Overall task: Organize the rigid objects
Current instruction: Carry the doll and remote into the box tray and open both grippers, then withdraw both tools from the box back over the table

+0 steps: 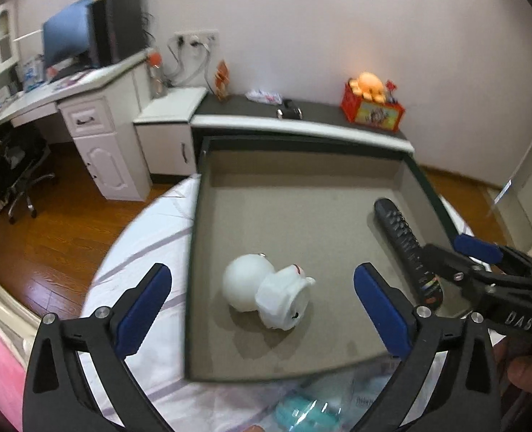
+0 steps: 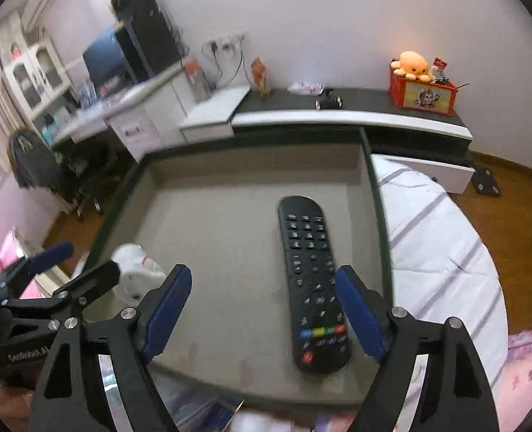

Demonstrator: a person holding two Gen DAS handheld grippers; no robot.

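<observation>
The left gripper (image 1: 262, 309) hangs wide open over the near edge of the tray (image 1: 302, 144), holding nothing, its blue pads either side of a white figurine (image 1: 266, 288) lying on its side near the tray's middle. A black remote (image 1: 406, 248) lies along the tray's right edge, with the right gripper (image 1: 464, 252) reaching in beside it. From the right wrist, the right gripper (image 2: 262, 309) is spread just as wide and empty, the remote (image 2: 312, 280) flat between its pads near the tray's (image 2: 251, 147) right edge, the figurine (image 2: 136, 270) by the left wall, partly behind the left gripper (image 2: 71, 262). The tray sits on a white striped bedsheet (image 2: 442, 248).
</observation>
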